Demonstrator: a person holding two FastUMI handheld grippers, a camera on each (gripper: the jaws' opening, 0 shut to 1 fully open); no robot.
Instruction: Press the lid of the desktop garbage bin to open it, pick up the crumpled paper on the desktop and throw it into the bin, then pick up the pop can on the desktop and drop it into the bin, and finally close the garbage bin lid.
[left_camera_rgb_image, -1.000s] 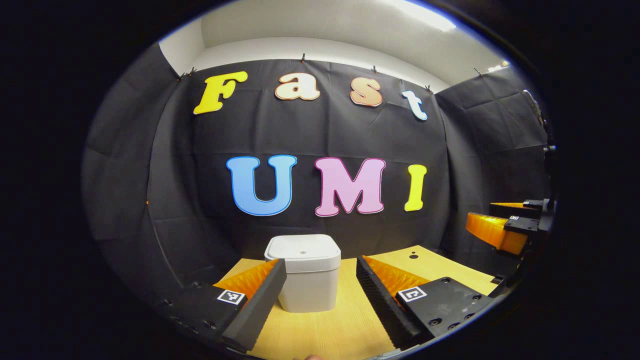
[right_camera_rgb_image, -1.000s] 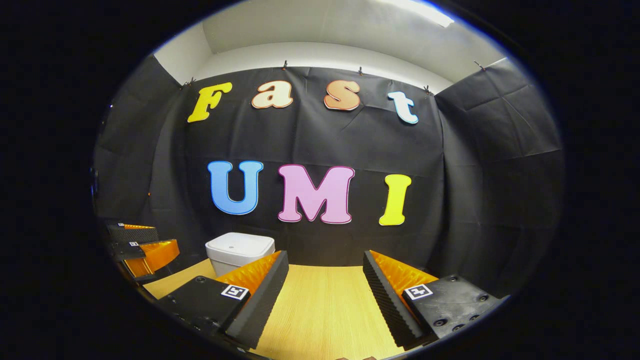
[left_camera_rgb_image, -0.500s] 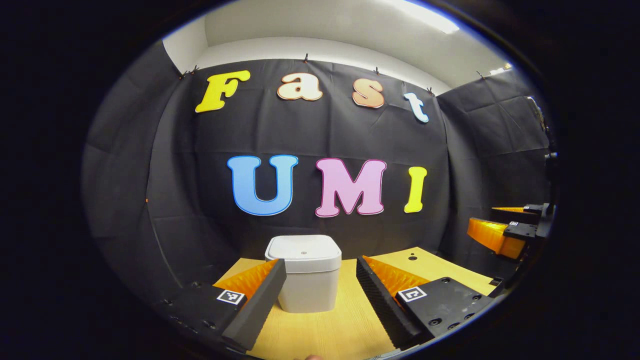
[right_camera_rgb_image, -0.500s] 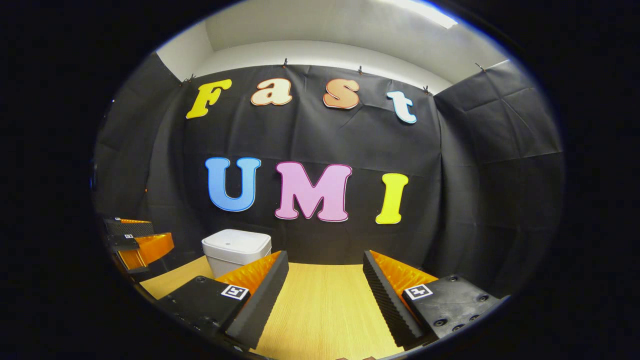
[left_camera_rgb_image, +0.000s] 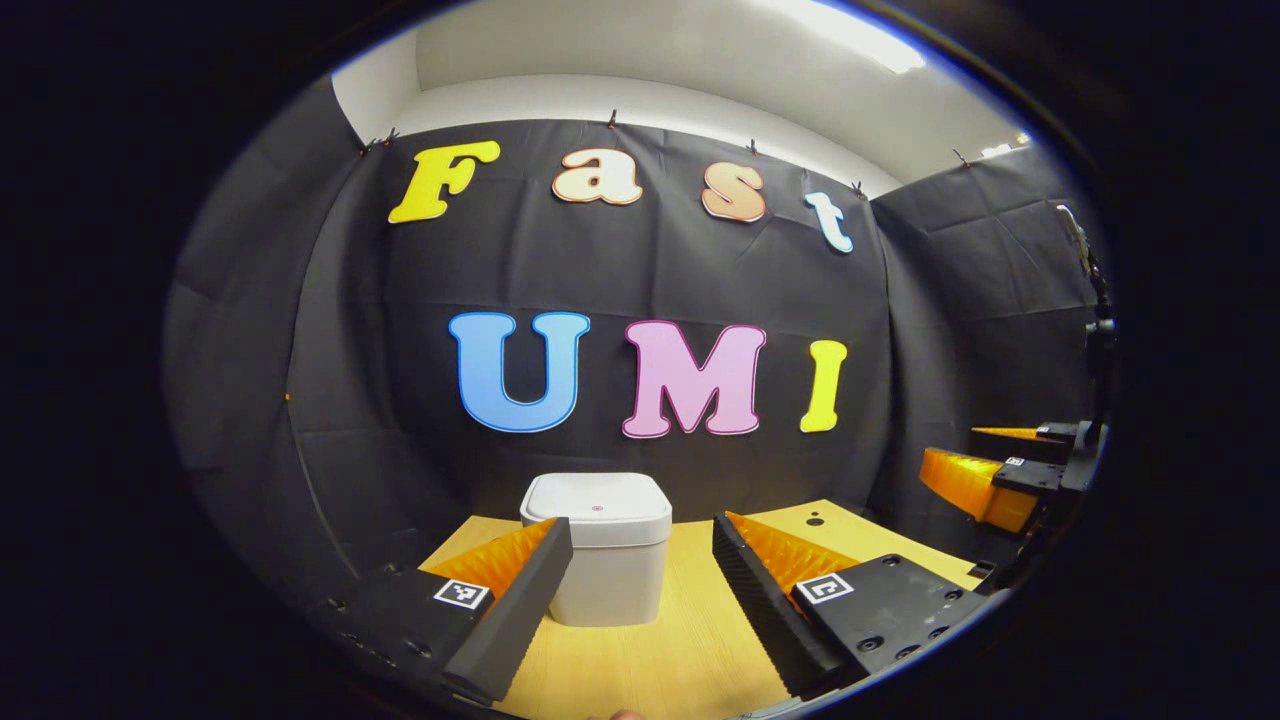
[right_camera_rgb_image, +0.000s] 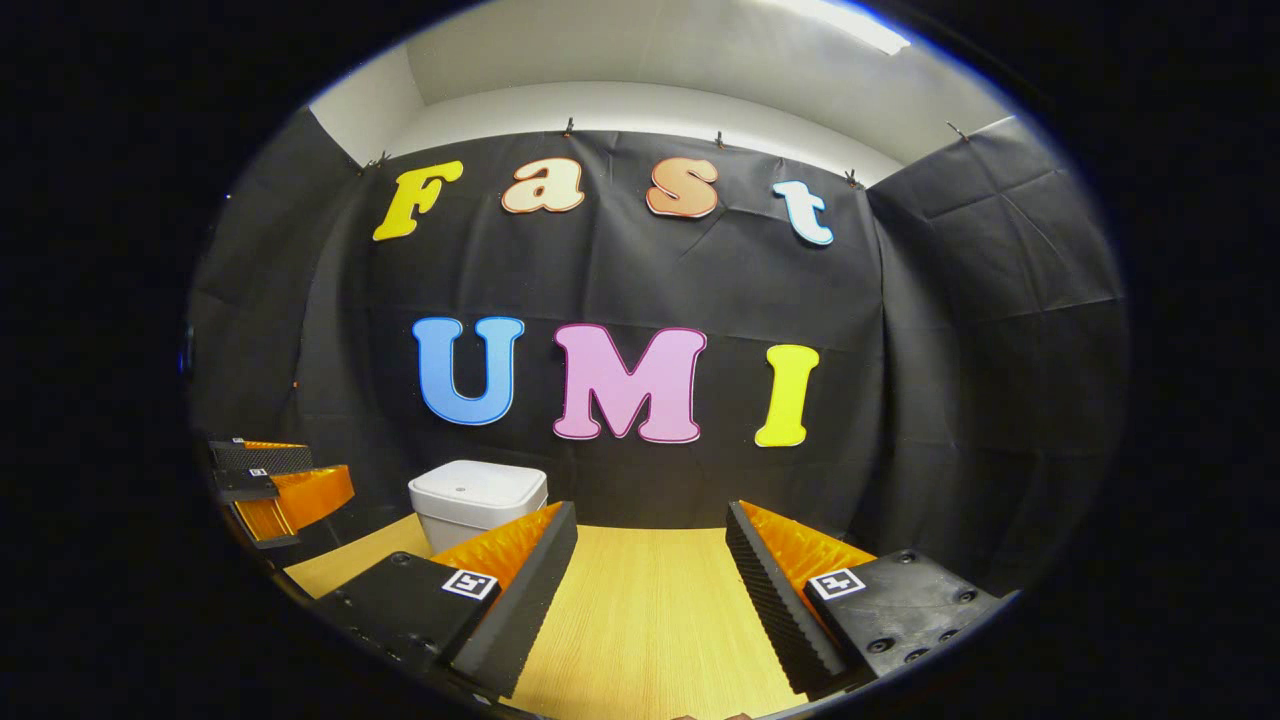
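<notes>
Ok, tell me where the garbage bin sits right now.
In the left gripper view the garbage bin stands lid shut on the wooden desktop by the back wall, straight ahead between the open left gripper fingers.

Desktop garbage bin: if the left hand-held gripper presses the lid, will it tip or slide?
The desktop garbage bin looks squat with a broad flat base, so tipping seems unlikely. It looks like thin plastic, probably light, and stands on smooth wooden desktop, so an off-centre push could slide it. Pressing straight down on the closed lid seems safest.

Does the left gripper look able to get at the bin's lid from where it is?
Probably yes. The bin stands straight ahead of the open left gripper, lid shut, with only bare table between them.
</notes>
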